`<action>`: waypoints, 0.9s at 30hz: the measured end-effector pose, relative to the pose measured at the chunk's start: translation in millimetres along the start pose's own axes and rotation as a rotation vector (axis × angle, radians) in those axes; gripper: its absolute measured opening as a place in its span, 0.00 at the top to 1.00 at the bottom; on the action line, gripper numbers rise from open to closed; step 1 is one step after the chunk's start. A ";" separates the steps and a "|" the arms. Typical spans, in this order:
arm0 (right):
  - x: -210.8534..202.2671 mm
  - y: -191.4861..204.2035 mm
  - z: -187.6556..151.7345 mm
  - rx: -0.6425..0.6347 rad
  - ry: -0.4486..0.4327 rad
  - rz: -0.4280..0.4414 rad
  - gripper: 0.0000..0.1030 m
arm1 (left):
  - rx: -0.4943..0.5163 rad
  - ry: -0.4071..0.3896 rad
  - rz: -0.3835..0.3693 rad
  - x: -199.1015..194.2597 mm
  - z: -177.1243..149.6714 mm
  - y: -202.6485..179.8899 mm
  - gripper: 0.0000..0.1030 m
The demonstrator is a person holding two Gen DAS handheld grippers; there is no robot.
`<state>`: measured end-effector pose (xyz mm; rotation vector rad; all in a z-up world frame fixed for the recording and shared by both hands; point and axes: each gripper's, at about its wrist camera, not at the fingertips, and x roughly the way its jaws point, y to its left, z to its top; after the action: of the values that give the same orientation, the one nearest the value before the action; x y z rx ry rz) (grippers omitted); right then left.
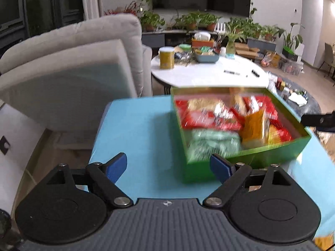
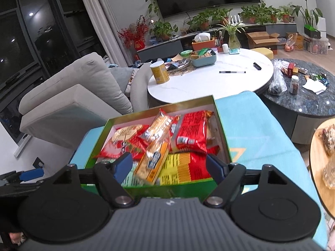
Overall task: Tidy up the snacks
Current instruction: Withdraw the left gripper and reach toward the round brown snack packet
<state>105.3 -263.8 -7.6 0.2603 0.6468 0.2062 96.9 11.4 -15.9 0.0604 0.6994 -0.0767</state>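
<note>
A green box [image 1: 272, 152] [image 2: 178, 185] full of snack packets stands on a light blue cloth [image 1: 142, 138] [image 2: 257, 133]. In it lie red packets [image 2: 191, 133], a green packet [image 1: 211, 144] and an orange-yellow cracker packet [image 2: 156, 159]. My left gripper [image 1: 168, 166] hangs open over the bare cloth, left of the box, with nothing between its blue pads. Above the box's near edge my right gripper [image 2: 169, 166] stands open over the snacks, gripping nothing. The left view is blurred. One blue left fingertip [image 2: 31, 174] shows at the right view's left edge.
A grey sofa [image 1: 73, 67] [image 2: 79, 96] sits left of the cloth. Behind are a white round table [image 1: 209, 73] [image 2: 209, 81] with a yellow can [image 2: 159, 72] and a blue bowl, and a dark round table [image 2: 309, 98]. A wooden tray [image 2: 320, 167] with wrapped snacks lies at the right.
</note>
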 end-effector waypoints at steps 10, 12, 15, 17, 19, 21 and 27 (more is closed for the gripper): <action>-5.8 0.5 -21.6 0.019 0.043 -0.024 0.24 | -0.021 0.179 0.040 12.0 -52.5 16.4 0.18; -6.7 1.4 -23.9 0.016 0.046 -0.028 0.24 | -0.045 0.215 0.007 13.0 -60.1 17.4 0.18; -6.4 4.4 -28.6 0.005 0.057 -0.029 0.23 | -0.124 0.269 -0.056 15.9 -65.1 20.7 0.18; -5.6 6.2 -31.6 -0.005 0.069 -0.029 0.23 | -0.168 0.283 -0.085 19.2 -64.4 21.8 0.18; -3.9 7.4 -34.9 -0.012 0.082 -0.030 0.23 | -0.179 0.273 -0.096 22.5 -60.1 20.6 0.18; -2.2 9.3 -39.5 -0.019 0.100 -0.031 0.23 | -0.163 0.280 -0.091 28.9 -56.3 15.8 0.18; 6.7 15.6 -51.1 -0.077 0.154 -0.035 0.23 | -0.085 0.263 -0.105 41.5 -51.8 -1.8 0.27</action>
<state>77.3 -238.4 -45.9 0.1599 0.7941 0.2184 95.2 11.7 -82.2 -0.0490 0.9675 -0.1412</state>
